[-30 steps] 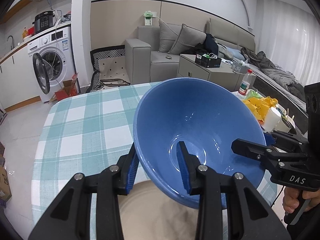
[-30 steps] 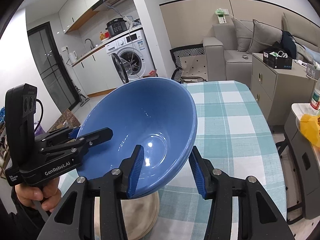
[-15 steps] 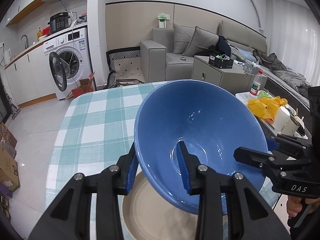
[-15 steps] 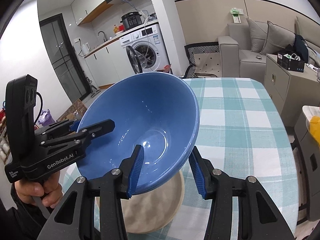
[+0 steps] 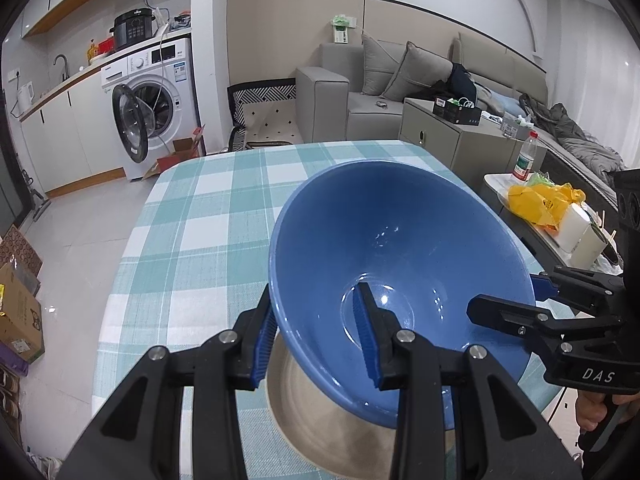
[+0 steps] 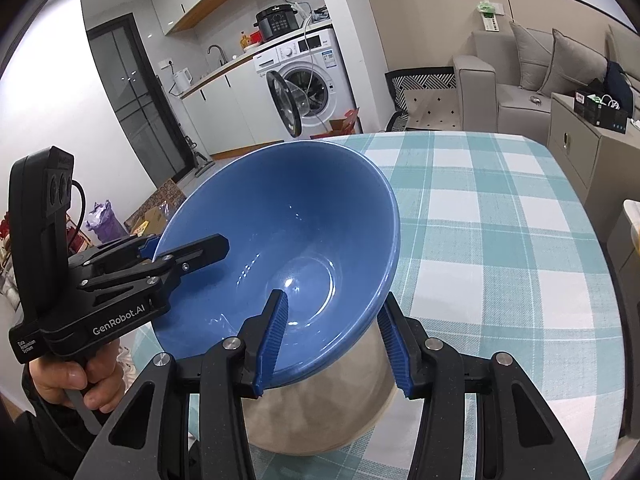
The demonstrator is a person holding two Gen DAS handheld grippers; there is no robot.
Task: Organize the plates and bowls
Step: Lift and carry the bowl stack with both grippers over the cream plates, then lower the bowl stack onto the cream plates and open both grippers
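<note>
- A checked desk is seen; a yellow bag appears only in the left view.
- The blue bowl rim is clamped by both the left gripper and right gripper jaws, above a beige plate.

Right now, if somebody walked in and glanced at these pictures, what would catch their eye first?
The big blue bowl fills the middle of both views, tilted and held at opposite sides of its rim by the left gripper and the right gripper, jaws closed on the rim. Just beneath it a beige plate lies on the teal checked tablecloth. Behind, a washing machine stands with its door open.
</note>
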